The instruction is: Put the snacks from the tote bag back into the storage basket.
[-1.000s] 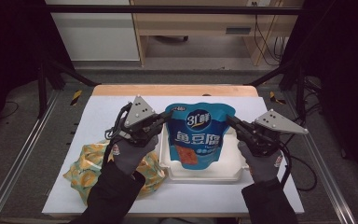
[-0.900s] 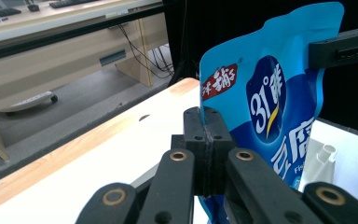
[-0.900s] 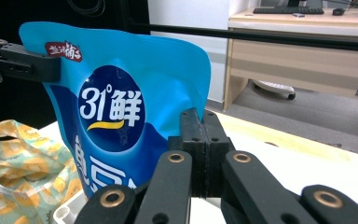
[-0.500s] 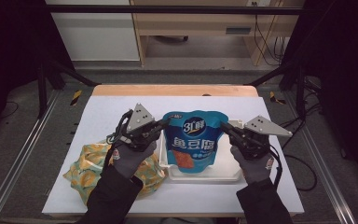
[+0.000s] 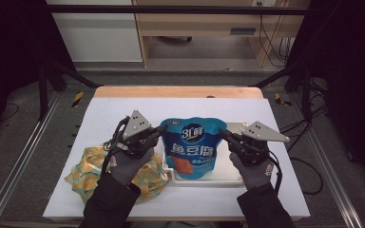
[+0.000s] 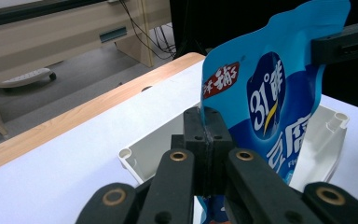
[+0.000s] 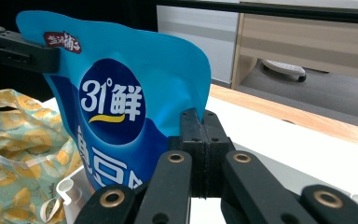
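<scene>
The blue pouch [image 5: 190, 147] clamped between both tools is glossy, smooth plastic film. Under it sits a white tray [image 5: 233, 176] of matt moulded plastic. The left tool [image 6: 204, 140] has matt black plastic jaws. The tabletop [image 5: 123, 107] looks matt white, with a wooden far edge.

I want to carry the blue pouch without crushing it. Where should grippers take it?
Grip the blue pouch by its flat upper corners, one from each side, as the left gripper and right gripper do now; the sealed edges are thin, the body bulges.
</scene>
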The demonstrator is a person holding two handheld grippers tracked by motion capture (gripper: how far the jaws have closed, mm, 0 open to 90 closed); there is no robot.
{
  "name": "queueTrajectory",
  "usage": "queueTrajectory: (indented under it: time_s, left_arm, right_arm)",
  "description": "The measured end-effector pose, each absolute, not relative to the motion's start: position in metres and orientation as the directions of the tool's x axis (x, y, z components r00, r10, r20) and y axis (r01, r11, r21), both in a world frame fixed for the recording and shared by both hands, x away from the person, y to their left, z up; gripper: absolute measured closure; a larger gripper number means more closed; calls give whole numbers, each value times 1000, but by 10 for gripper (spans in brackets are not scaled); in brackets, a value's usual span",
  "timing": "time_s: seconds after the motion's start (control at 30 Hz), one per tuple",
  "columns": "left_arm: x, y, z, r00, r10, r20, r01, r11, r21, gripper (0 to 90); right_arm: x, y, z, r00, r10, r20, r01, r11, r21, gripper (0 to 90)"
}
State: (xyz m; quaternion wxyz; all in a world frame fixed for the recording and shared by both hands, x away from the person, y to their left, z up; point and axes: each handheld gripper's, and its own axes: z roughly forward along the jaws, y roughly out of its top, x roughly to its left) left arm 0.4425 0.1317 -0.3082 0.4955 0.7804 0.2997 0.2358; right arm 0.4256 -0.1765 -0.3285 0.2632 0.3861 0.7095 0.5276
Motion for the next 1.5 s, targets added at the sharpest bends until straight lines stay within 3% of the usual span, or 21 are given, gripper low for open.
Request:
queueTrajectory:
  time_s: [0.43,0.57,0.8,1.0,1.03,1.27,1.5]
  left_arm:
    - [439,133,-310,709,701,74,228,-327,917,853]
    - [437,136,-309,716,696,57,222,-305,926,801]
    - [428,149,-310,705,706,60,220,-298,929,694]
    - [423,167,-314,686,725,59,225,-289,931,600]
    - [421,176,-316,674,736,64,226,-288,931,579]
    - [420,209,-329,623,781,46,262,-263,928,481]
    - [414,238,-346,580,813,42,297,-260,919,439]
  right_arm:
    - [422,-178,-333,-558,829,48,264,122,957,863]
    - [421,-178,-333,-554,832,40,255,124,959,784]
    - [420,-179,-332,-508,861,15,218,112,969,554]
    - [418,-183,-337,-485,875,16,231,110,967,472]
    - [417,-186,-339,-477,879,15,235,111,966,425]
    - [412,-200,-343,-471,881,40,240,85,967,347]
    - [406,-210,-349,-460,887,36,246,89,965,320]
